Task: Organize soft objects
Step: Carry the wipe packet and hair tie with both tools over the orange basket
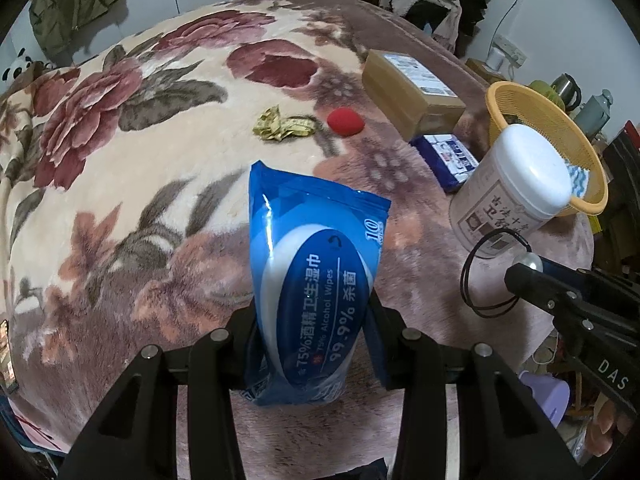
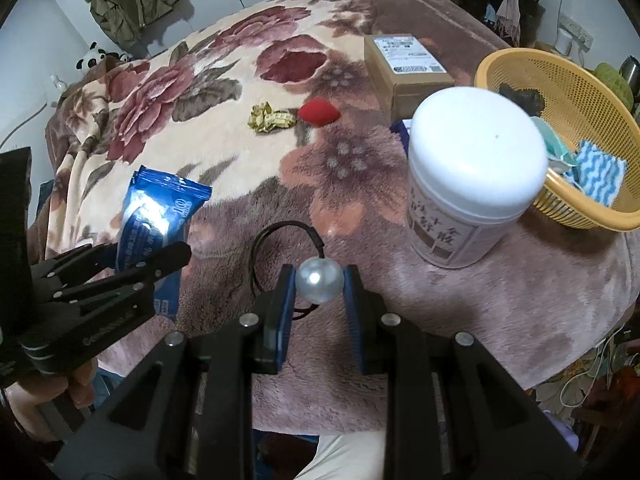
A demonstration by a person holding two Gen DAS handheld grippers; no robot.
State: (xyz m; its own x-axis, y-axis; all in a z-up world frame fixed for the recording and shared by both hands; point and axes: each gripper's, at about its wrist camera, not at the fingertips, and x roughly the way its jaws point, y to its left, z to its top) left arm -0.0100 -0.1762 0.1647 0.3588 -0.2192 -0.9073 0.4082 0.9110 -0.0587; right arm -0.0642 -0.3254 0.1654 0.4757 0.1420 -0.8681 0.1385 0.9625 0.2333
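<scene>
My left gripper (image 1: 312,320) is shut on a blue pack of alcohol wipes (image 1: 316,272) and holds it upright above the floral blanket; the pack also shows in the right wrist view (image 2: 156,216). My right gripper (image 2: 319,280) is shut on the pearl bead of a black hair tie (image 2: 319,281), whose loop hangs in front; it also shows in the left wrist view (image 1: 492,276). A yellow basket (image 2: 532,80) at the right holds a blue-white cloth (image 2: 600,176) and other soft things. A red sponge ball (image 1: 346,121) and a crumpled yellow wrapper (image 1: 280,125) lie mid-bed.
A white-lidded jar (image 2: 472,176) stands just left of the basket. A cardboard box (image 1: 412,88) lies behind it, and a dark blue tissue pack (image 1: 448,160) beside the jar. The bed edge drops off at the right and near side.
</scene>
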